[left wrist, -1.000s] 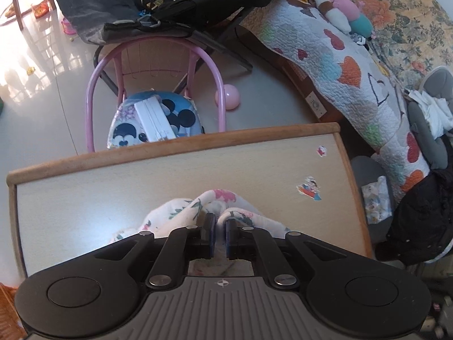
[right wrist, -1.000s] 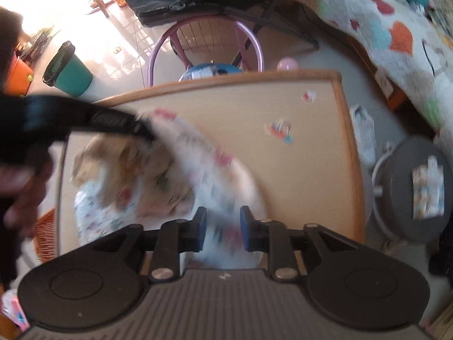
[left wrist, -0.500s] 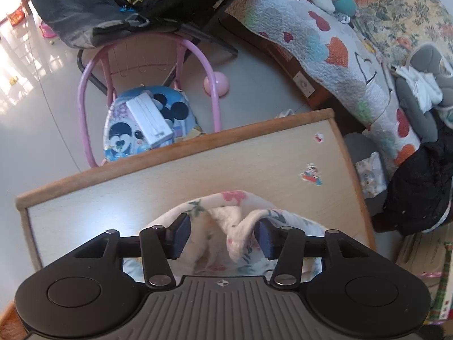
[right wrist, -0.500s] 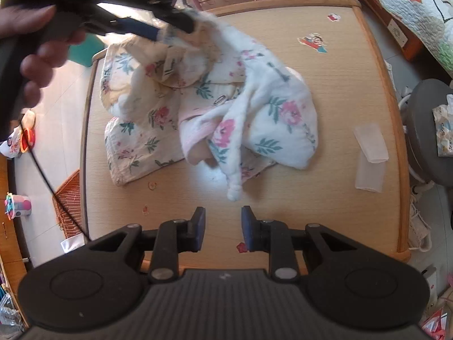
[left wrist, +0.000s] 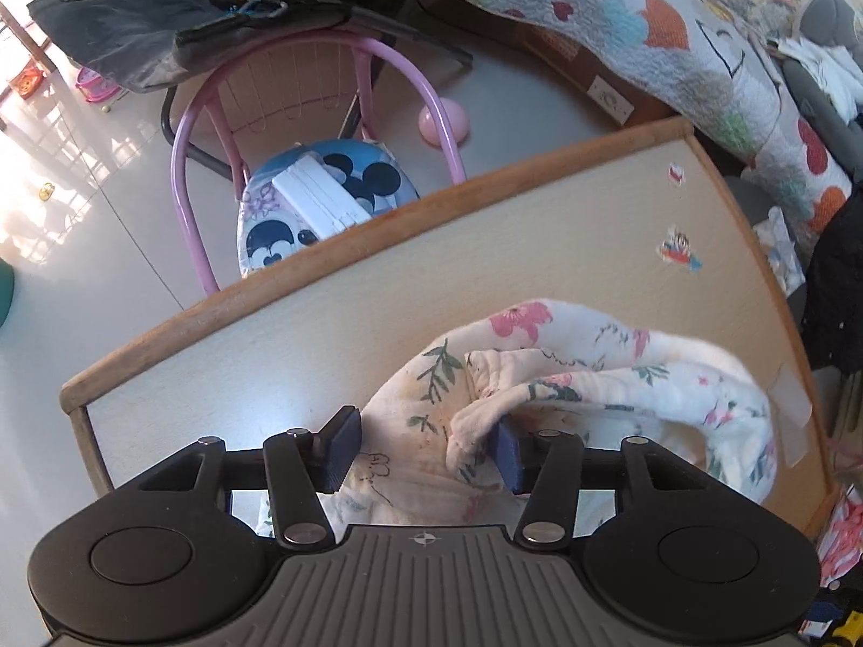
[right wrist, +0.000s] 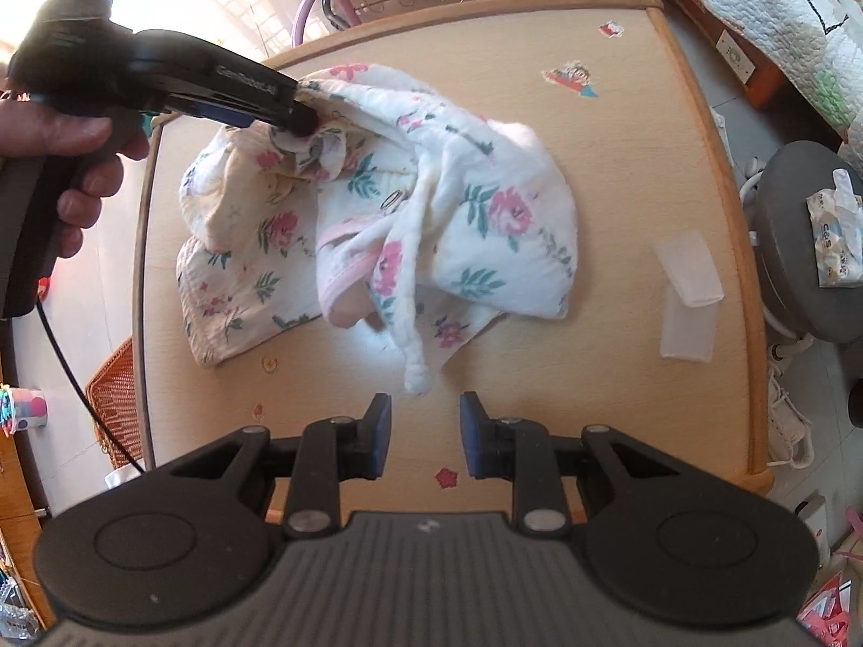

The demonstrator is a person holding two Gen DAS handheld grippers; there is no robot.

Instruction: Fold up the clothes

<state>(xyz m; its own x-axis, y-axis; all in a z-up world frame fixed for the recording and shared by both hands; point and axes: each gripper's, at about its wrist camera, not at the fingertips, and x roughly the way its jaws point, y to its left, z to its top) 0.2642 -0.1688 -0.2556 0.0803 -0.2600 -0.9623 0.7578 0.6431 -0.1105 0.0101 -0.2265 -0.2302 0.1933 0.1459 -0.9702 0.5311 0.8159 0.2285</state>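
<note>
wooden table (right wrist: pixel 620 172) bears a crumpled floral garment (right wrist: pixel 485 226) hiding one left tool (left wrist: pixel 426 450) pad; both tools parted, empty.

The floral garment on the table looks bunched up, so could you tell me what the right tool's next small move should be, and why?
Probably ease the right tool forward and close on the garment's dangling tip. Its jaws are open and empty just short of that tip, while the left tool, whose jaws have just been opening, sits at the far bunched edge.
</note>
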